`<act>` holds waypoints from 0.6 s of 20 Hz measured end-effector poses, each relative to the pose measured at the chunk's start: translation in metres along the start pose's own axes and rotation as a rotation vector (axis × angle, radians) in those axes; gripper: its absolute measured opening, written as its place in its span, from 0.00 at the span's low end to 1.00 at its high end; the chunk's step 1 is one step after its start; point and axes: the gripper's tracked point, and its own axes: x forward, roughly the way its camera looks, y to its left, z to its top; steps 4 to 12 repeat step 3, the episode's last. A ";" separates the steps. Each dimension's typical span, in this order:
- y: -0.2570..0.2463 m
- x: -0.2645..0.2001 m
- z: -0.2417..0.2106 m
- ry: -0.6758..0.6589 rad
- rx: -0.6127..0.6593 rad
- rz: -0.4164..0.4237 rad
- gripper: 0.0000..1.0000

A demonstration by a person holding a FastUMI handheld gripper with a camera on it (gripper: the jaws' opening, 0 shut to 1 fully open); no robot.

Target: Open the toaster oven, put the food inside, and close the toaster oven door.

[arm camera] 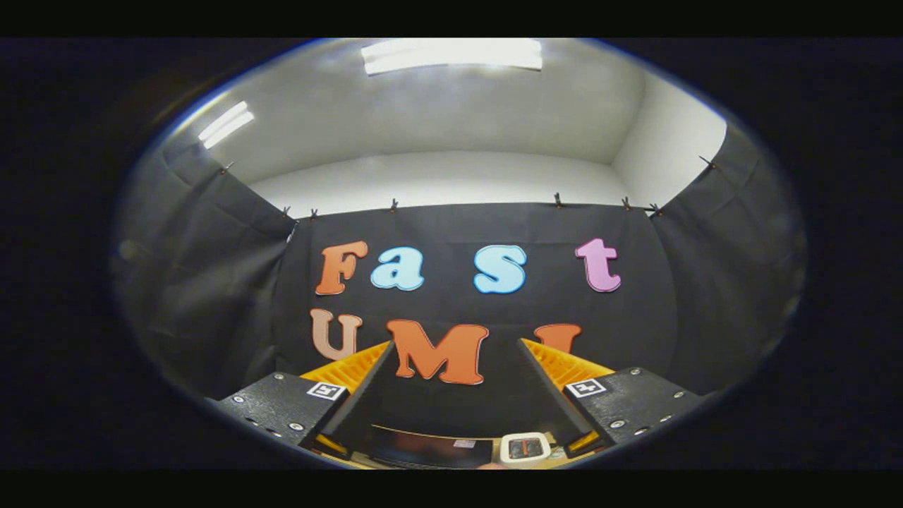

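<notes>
My gripper (pixel 455 353) is held high and level, aimed at the booth's black cloth wall (pixel 635 310). My two fingers (pixel 353 370) stand wide apart, with nothing between them and nothing touching either one. Each finger shows a ribbed inner face, and each mount carries a small square marker (pixel 326 390).

Low down, between the finger bases, I see the top edge of a dark glossy front, which I take to be the toaster oven (pixel 423 448). Just to the right of that dark panel sits a pale, rounded-square knob or dial (pixel 525 448) with a dark centre. A thin pale strip runs along the panel's upper edge. So little of the oven is visible that I cannot tell whether its door is open or closed. It lies below my fingers and apart from them.

I cannot pick out the food at all.

Beyond the fingers the cloth wall spans the whole width, with further cloth panels angling in on both sides. Small clips (pixel 557 200) pin the cloth along its top edge. Above the cloth is a plain white wall (pixel 437 176) that meets a side wall at a corner on the right. Two lit ceiling lights show overhead: a long one (pixel 451 55) straight above, and a smaller one (pixel 226 124) off to the left.
</notes>
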 end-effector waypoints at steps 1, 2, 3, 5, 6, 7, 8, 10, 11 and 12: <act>0.000 0.000 0.000 -0.005 -0.014 -0.005 0.97; 0.001 -0.001 0.001 -0.008 -0.028 -0.007 0.97; 0.002 -0.002 0.001 -0.008 -0.036 -0.006 0.97; 0.002 -0.002 0.001 -0.008 -0.036 -0.006 0.97; 0.002 -0.002 0.001 -0.008 -0.036 -0.006 0.97; 0.002 -0.002 0.001 -0.008 -0.036 -0.006 0.97; 0.002 -0.002 0.001 -0.008 -0.036 -0.006 0.97; 0.002 -0.002 0.001 -0.008 -0.036 -0.006 0.97; 0.002 -0.002 0.001 -0.008 -0.036 -0.006 0.97; 0.002 -0.002 0.001 -0.008 -0.036 -0.006 0.97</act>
